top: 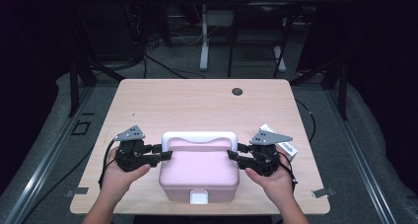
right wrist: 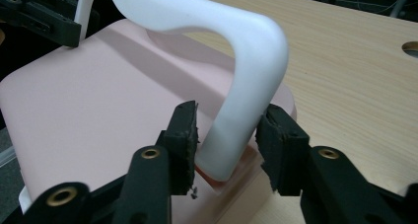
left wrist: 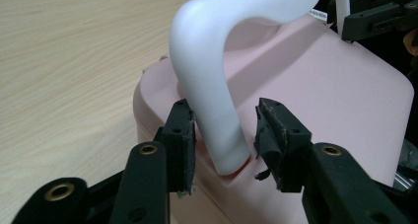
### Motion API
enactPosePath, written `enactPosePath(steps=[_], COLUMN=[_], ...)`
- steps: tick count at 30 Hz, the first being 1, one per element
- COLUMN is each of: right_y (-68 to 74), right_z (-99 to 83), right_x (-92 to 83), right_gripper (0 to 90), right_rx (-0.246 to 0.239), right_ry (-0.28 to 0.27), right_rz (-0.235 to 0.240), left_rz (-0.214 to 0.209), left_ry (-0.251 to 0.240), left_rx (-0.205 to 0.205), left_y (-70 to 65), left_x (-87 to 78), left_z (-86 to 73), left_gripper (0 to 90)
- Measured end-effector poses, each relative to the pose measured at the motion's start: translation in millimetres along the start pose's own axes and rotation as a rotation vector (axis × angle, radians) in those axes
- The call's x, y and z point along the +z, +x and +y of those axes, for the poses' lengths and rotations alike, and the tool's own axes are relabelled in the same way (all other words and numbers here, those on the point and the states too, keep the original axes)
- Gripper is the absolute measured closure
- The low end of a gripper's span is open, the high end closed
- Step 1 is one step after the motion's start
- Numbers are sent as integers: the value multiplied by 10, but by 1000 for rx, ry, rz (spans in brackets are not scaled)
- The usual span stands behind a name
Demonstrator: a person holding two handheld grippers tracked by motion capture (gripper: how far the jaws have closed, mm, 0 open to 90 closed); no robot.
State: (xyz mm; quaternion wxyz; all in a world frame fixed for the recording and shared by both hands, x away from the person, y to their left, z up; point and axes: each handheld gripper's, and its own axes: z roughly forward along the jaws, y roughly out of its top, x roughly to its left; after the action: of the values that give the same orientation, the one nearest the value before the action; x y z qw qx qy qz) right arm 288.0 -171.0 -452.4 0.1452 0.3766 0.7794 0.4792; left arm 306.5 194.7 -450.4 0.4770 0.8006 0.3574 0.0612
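Pink plastic box (top: 199,172) on wooden table (top: 197,103), near edge, white latch (top: 199,198) facing the person, white handle (top: 199,136) spanning left–right — left gripper (top: 165,152) and right gripper (top: 233,151) each part-open astride a handle leg, one pad touching, unclamped.

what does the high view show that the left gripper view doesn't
High view alone: the white latch on the pink box's front, a small labelled white box beside the right gripper, and both hands. Left gripper view alone: the left gripper straddling one leg of the white handle, a gap at one pad. Both: pink box, wooden table.
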Motion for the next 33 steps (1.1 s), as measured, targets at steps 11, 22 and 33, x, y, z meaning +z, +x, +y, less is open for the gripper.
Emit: enactPosePath(steps=[11, 22, 33], right_y=[43, 40, 47], right_z=[-47, -15, 20], right_x=[-51, -114, -147], right_gripper=[731, 738, 740], right_rx=[-22, -10, -5], right_ry=[-22, -21, -51], right_rz=[20, 39, 36], left_rz=[13, 9, 13], left_ry=[-26, -35, -57], left_rx=[33, 39, 36], left_y=[-65, -98, -96], left_x=[-51, -82, -99], left_z=[-60, -21, 13], left_gripper=[740, 742, 740])
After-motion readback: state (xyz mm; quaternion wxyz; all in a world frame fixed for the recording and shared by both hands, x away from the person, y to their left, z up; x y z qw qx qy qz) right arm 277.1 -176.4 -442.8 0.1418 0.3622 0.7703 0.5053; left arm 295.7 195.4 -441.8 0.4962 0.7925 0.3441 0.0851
